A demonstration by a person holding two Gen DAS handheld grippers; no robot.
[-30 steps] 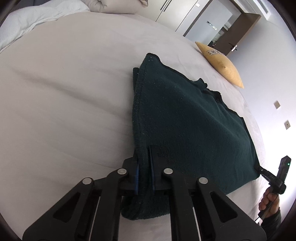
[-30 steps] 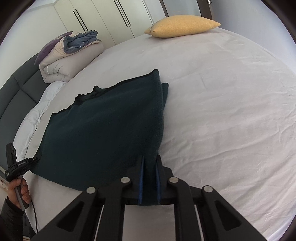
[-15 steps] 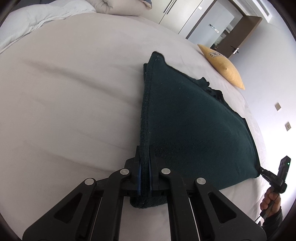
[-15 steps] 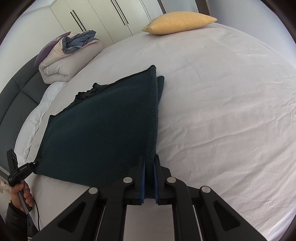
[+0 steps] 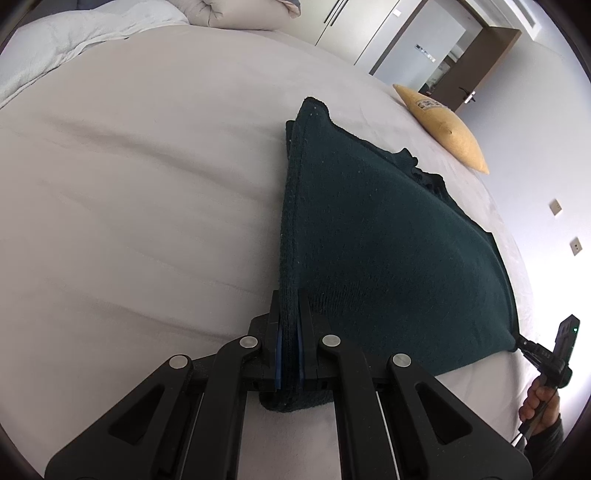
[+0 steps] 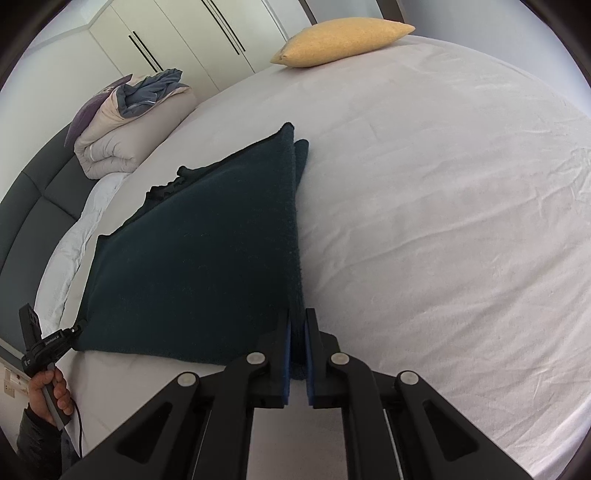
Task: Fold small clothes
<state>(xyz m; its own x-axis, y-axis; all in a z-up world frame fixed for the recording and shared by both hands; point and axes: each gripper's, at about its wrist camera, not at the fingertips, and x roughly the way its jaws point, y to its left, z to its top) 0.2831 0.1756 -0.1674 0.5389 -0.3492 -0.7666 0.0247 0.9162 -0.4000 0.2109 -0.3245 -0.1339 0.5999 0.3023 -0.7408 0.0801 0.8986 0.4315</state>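
A dark green knitted garment (image 5: 388, 251) lies folded on the white bed sheet (image 5: 129, 206), stretched taut along its near edge between my two grippers. My left gripper (image 5: 289, 314) is shut on the garment's near left corner, with layers of cloth pinched between its blue pads. My right gripper (image 6: 296, 325) is shut on the opposite near corner of the same garment (image 6: 199, 258). In the left wrist view the right gripper (image 5: 524, 341) shows small at the far right, gripping the cloth's tip, and a hand holds its handle. The far edge rests on the bed.
A yellow pillow (image 6: 343, 42) lies at the far end of the bed. A rolled duvet with clothes on it (image 6: 129, 125) sits by the dark headboard (image 6: 33, 192). White wardrobe doors (image 6: 177, 33) stand behind. The sheet (image 6: 443, 221) spreads wide to the right.
Both grippers closed fully on the garment's near corners. The near edge has been pulled taut and lifted, so the loose fold at the left corner straightened.
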